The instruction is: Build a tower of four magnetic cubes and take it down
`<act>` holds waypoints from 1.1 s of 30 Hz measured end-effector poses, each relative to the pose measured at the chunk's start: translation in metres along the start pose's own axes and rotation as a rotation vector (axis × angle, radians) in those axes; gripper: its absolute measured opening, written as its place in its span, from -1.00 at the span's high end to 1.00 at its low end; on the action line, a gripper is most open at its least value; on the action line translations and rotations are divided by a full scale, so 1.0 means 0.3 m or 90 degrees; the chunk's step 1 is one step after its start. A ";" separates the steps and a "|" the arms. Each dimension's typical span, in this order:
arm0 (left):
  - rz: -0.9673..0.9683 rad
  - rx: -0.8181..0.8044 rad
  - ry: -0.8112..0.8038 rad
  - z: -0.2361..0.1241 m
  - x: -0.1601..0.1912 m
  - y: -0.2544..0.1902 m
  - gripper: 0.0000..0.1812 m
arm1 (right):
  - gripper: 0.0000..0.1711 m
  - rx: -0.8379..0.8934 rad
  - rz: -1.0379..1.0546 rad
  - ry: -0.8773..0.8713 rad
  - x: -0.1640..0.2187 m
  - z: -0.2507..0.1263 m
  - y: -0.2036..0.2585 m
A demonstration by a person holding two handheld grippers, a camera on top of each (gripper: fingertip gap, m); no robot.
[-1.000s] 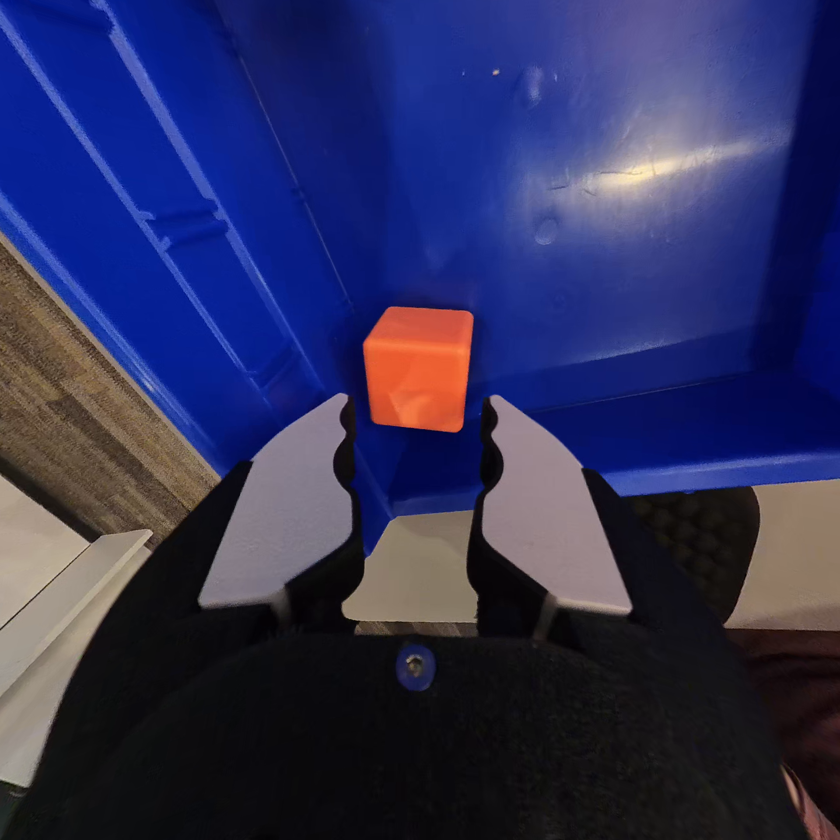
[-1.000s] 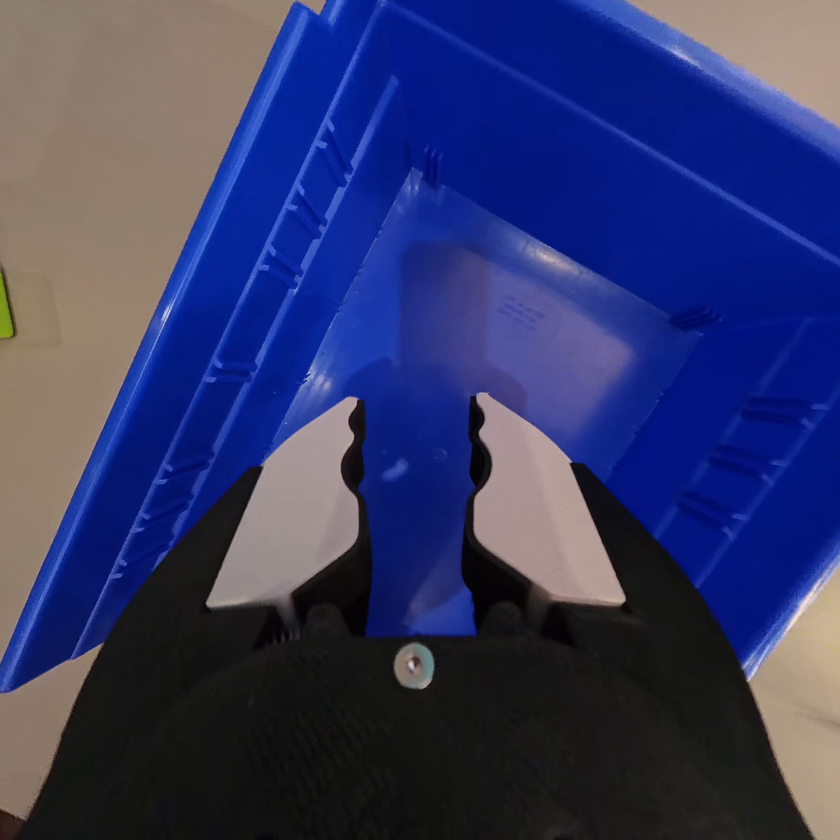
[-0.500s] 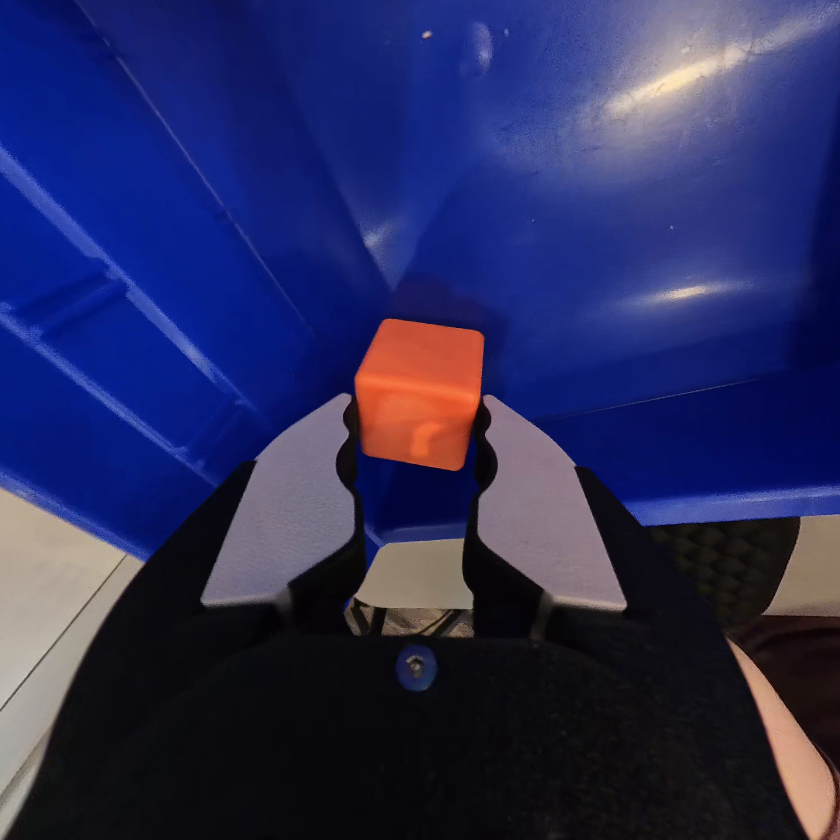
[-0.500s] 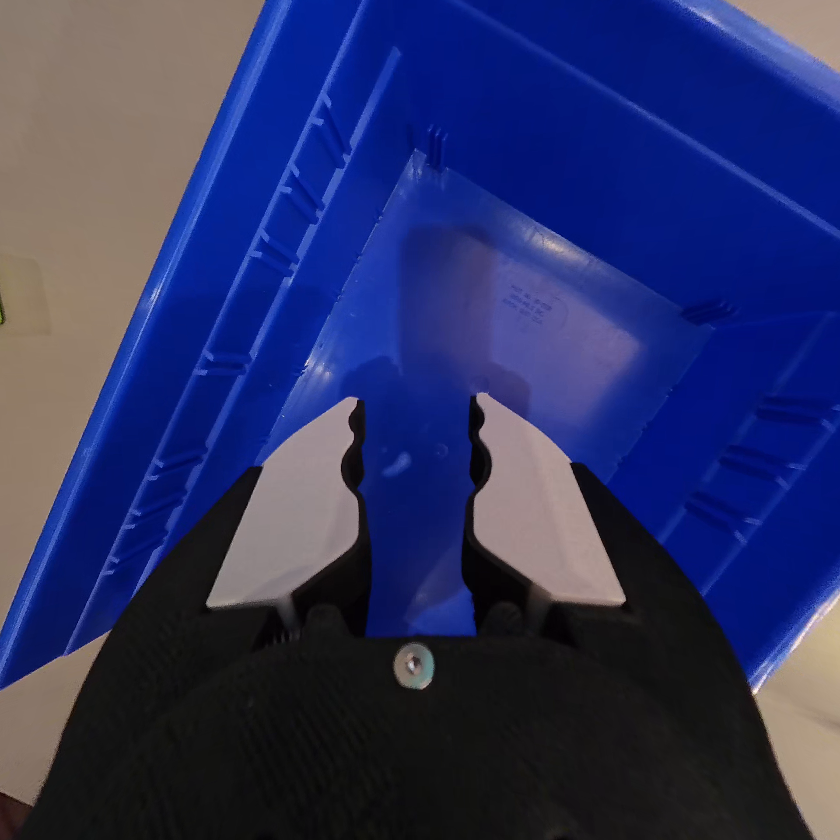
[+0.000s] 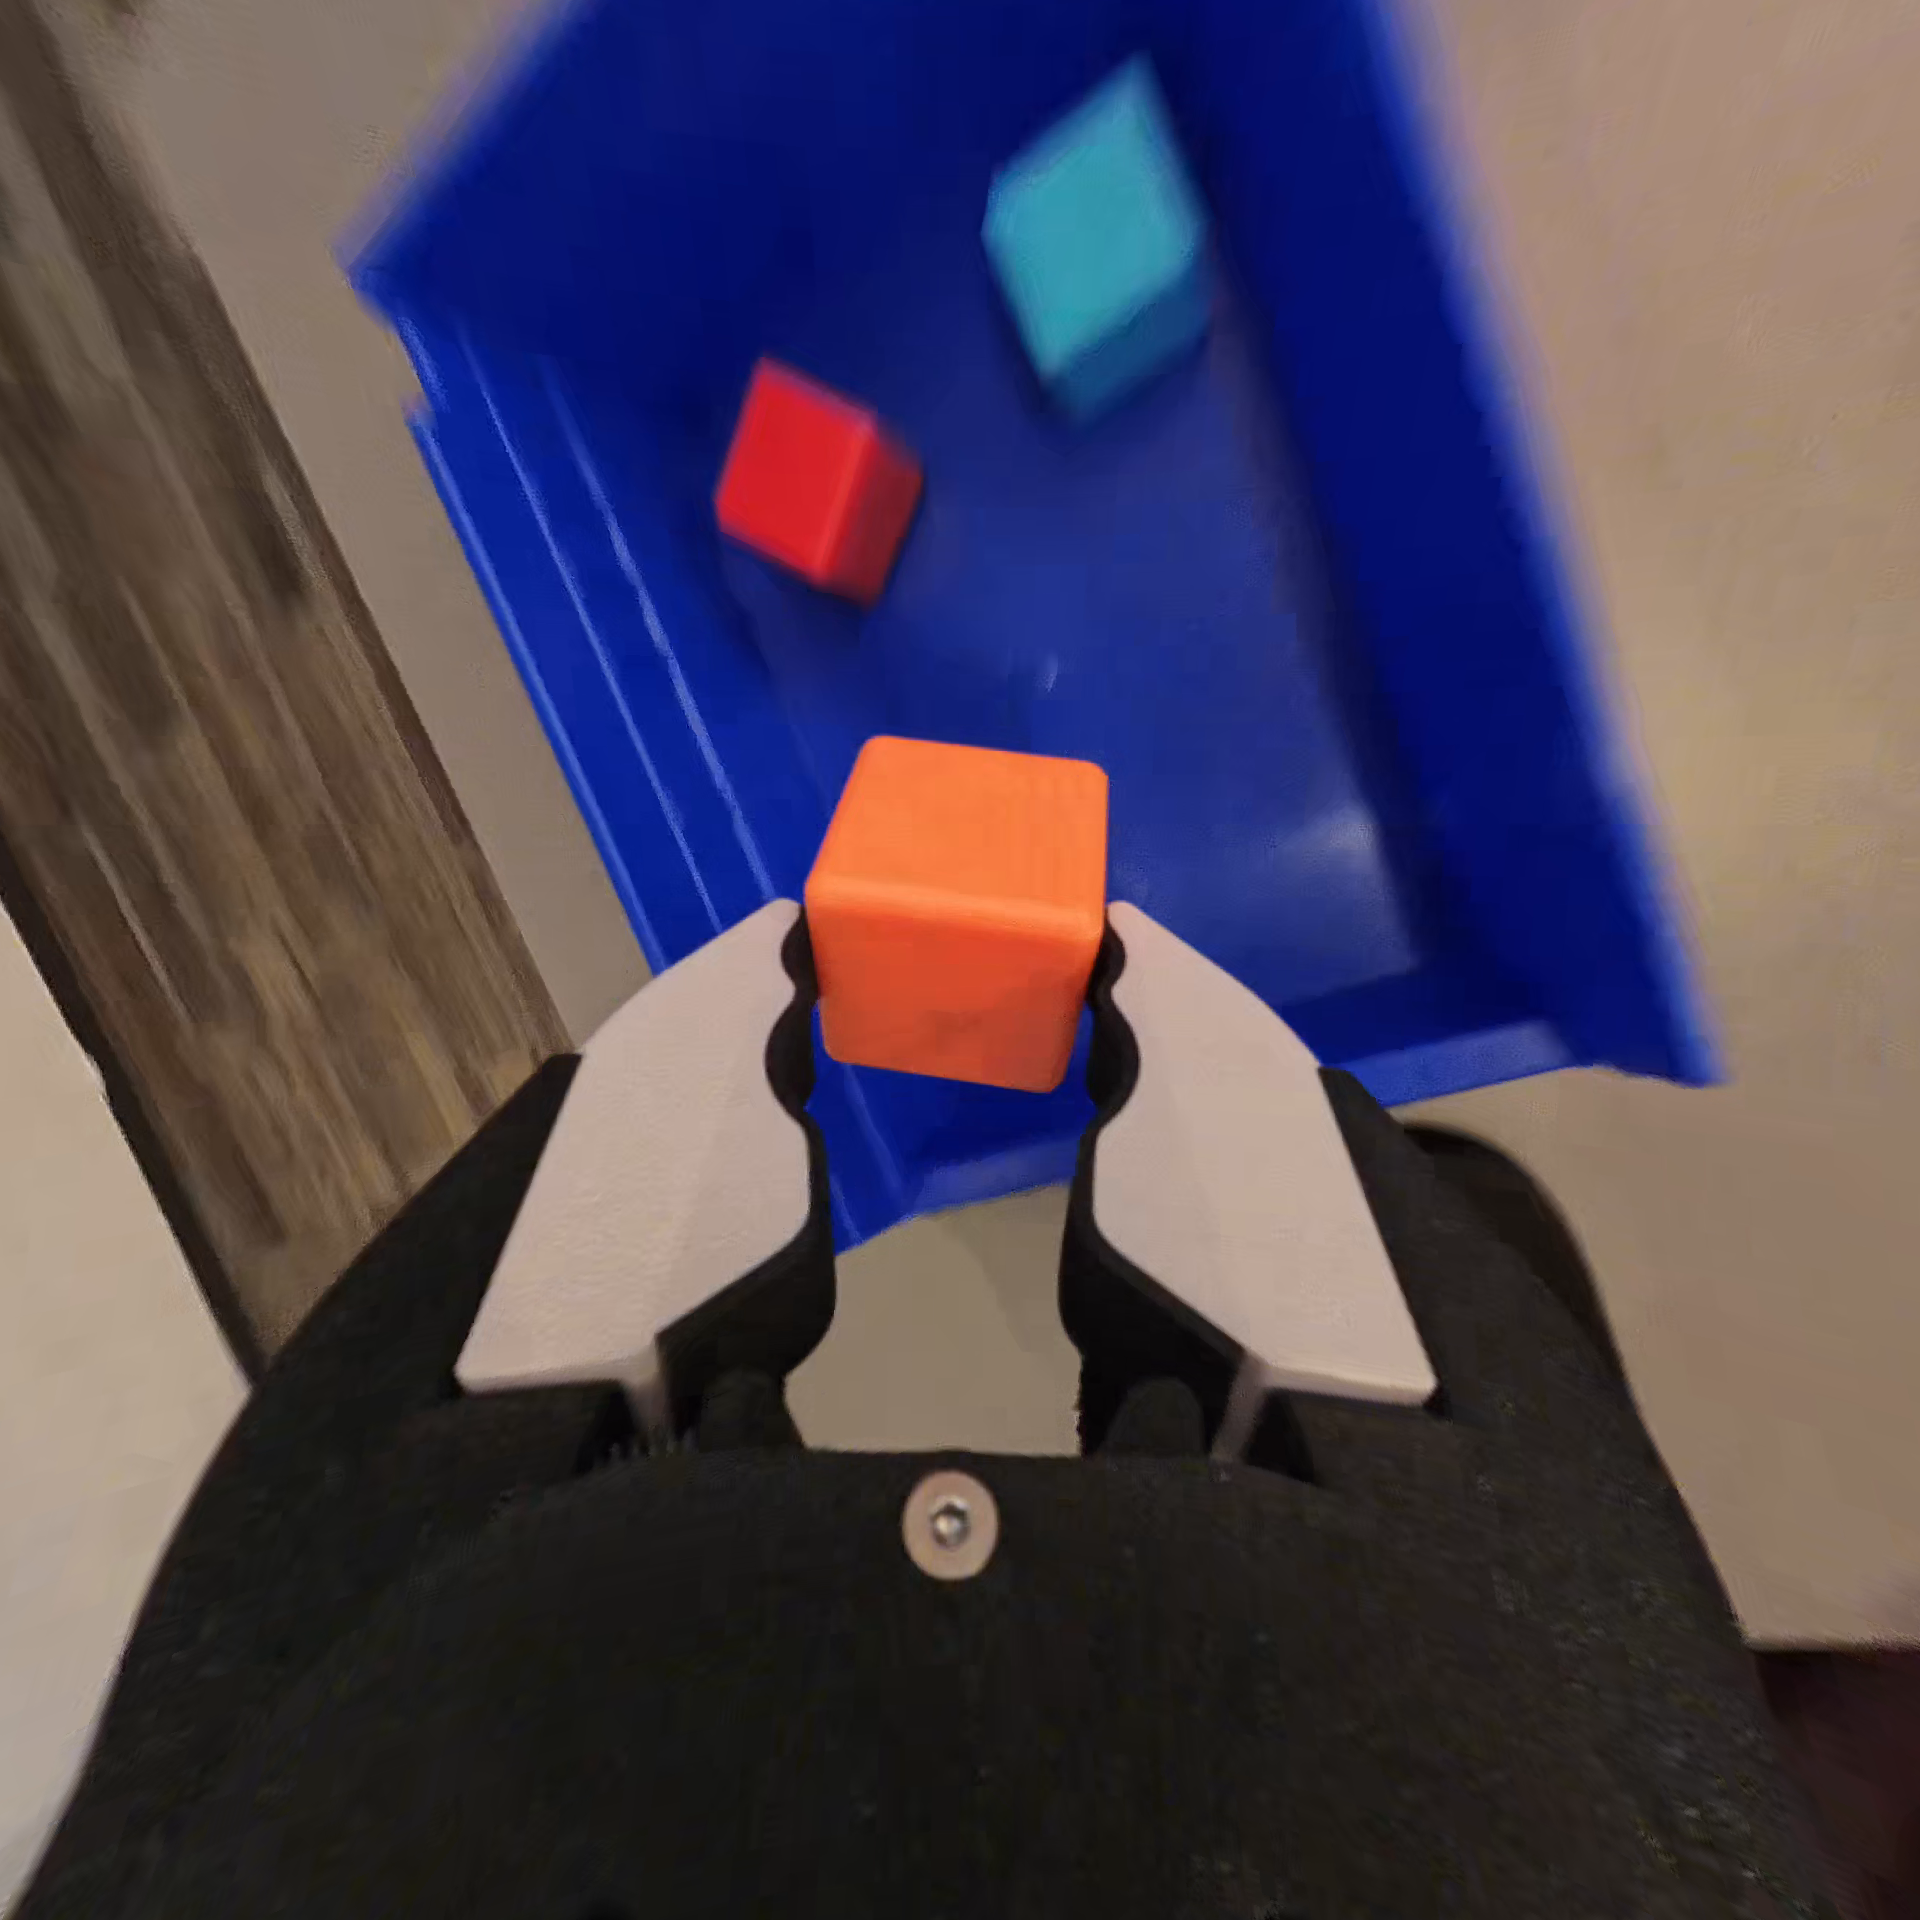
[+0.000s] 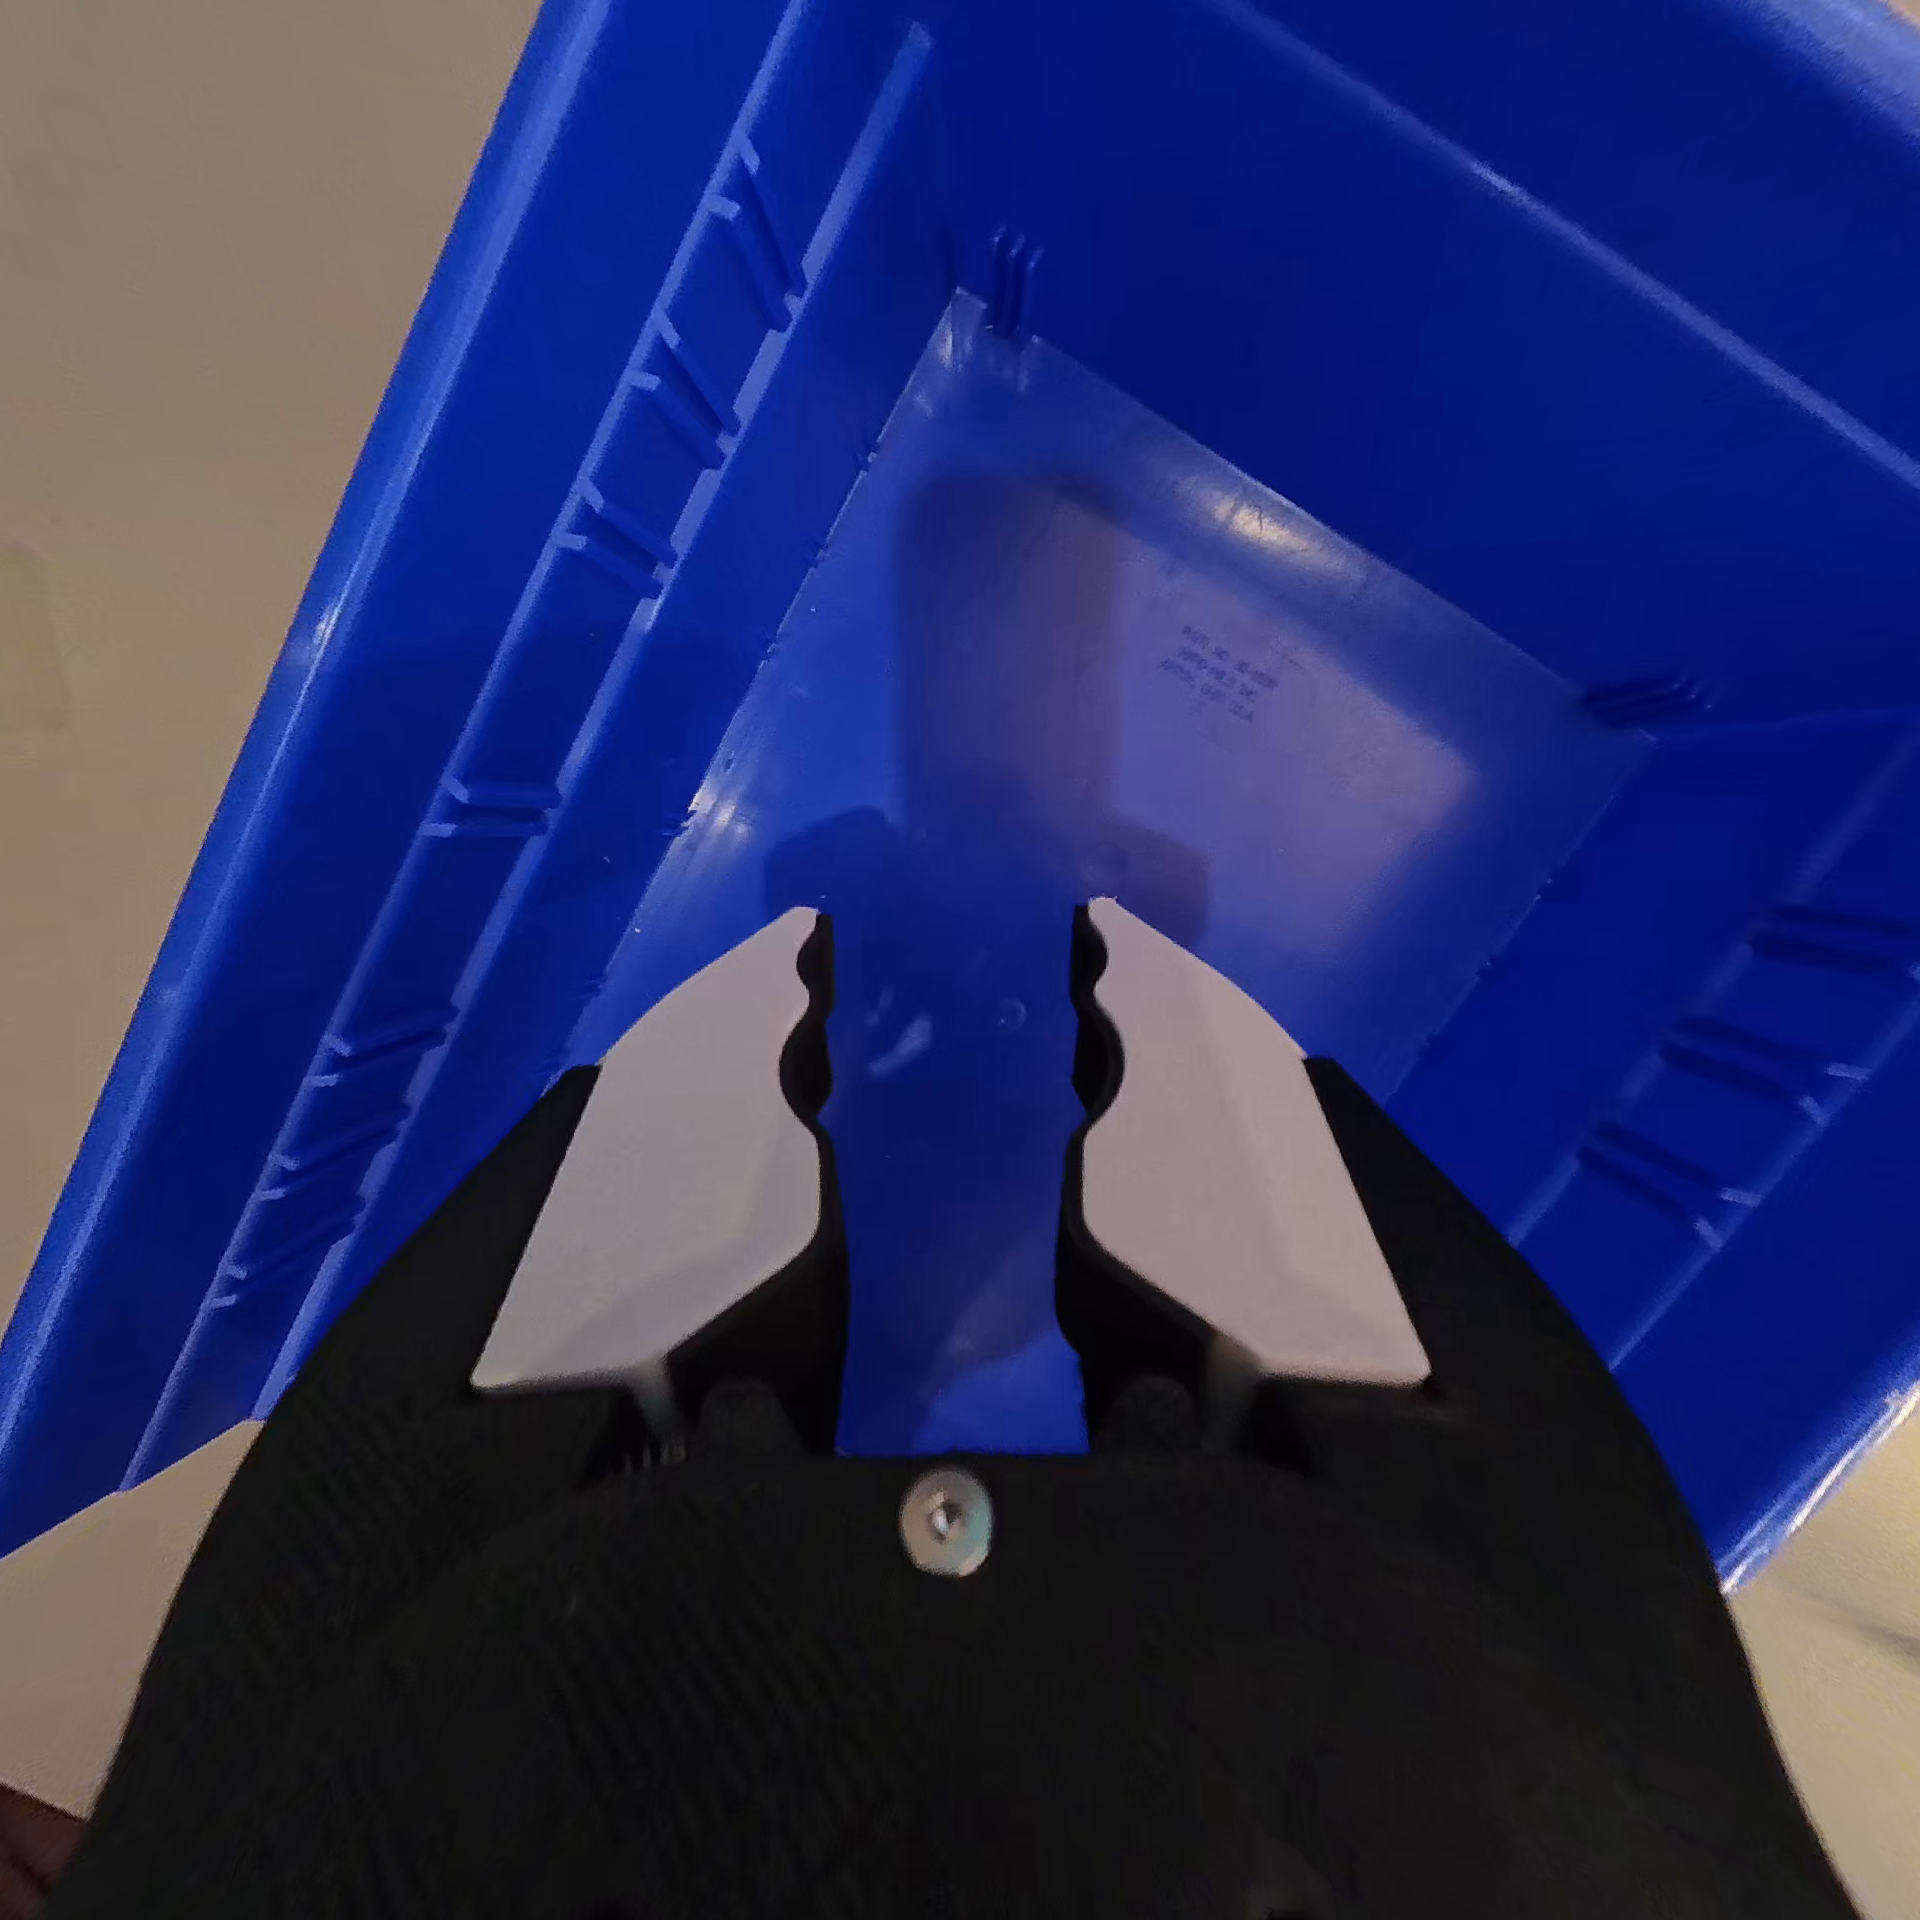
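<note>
Left wrist view is showing the left gripper point(image 5: 951, 920) clamping an orange cube point(image 5: 951, 914) between its jaws at frame centre, above a blue bin point(image 5: 1538, 665) on the pale worktop point(image 5: 1714, 312). Red cube point(image 5: 816, 478) and teal cube point(image 5: 1096, 234) are lying inside, apart. Right gripper point(image 6: 951, 914) is hanging with jaws parted and holding nothing, over a blue bin point(image 6: 520, 623).
</note>
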State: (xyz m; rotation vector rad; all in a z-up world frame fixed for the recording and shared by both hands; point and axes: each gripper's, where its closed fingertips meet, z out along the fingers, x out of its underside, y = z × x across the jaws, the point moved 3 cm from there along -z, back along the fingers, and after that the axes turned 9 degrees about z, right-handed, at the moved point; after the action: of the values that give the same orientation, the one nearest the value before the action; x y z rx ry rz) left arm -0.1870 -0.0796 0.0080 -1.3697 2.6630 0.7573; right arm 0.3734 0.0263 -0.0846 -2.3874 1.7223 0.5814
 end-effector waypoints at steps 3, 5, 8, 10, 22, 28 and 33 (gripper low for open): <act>0.058 0.006 -0.187 -0.145 -0.188 -0.139 0.45 | 0.46 0.003 -0.003 0.003 0.001 -0.001 0.002; 0.110 0.061 -0.263 -0.189 -0.303 -0.294 0.45 | 0.46 0.004 -0.006 0.004 0.001 -0.001 0.006; 0.214 0.161 -0.266 -0.148 -0.416 -0.547 0.45 | 0.46 0.006 -0.013 0.010 0.002 0.001 0.014; 0.275 0.179 -0.242 -0.086 -0.465 -0.664 0.45 | 0.46 0.007 -0.019 0.015 0.004 0.002 0.020; 0.193 0.236 -0.336 0.051 -0.602 -0.744 0.45 | 0.46 0.002 -0.030 0.018 0.002 -0.001 0.029; 0.163 0.274 -0.385 0.082 -0.604 -0.770 0.45 | 0.46 -0.002 -0.028 0.013 0.004 -0.011 0.026; 0.182 0.244 -0.404 0.111 -0.611 -0.775 0.45 | 0.46 -0.003 -0.026 0.013 0.007 -0.014 0.021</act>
State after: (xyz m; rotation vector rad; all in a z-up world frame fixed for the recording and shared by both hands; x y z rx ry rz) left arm 0.0990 -0.0404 -0.0660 -0.5421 2.3282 0.5355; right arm 0.3690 0.0208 -0.0808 -2.4341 1.6787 0.5576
